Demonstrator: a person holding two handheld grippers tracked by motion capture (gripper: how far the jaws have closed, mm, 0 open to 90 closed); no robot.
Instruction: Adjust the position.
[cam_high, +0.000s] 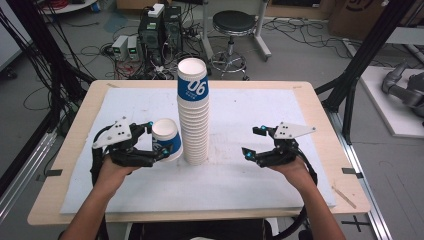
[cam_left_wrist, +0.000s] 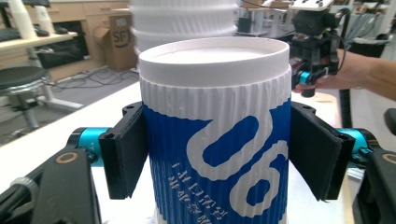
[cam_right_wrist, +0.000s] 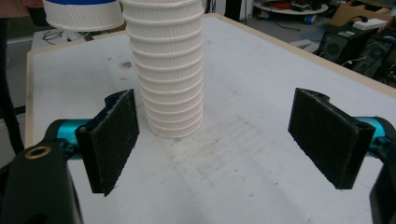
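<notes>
A tall stack of upside-down white ribbed paper cups (cam_high: 194, 115) stands in the middle of the white mat (cam_high: 250, 105); its top cup has a blue band with "06". Just left of the stack's lower half, my left gripper (cam_high: 159, 139) is shut on a single blue-and-white cup (cam_high: 167, 140). In the left gripper view both pads (cam_left_wrist: 123, 156) press the sides of this cup (cam_left_wrist: 215, 140). My right gripper (cam_high: 252, 141) stands open and empty to the right of the stack. In the right gripper view the stack (cam_right_wrist: 168, 70) rises beyond its spread jaws.
The mat lies on a wooden table (cam_high: 320, 115) with bare margins at both sides. Behind the table on the floor are a black stool (cam_high: 233, 30), computer boxes (cam_high: 157, 30) and cables. Black frame posts (cam_high: 365, 55) flank the table.
</notes>
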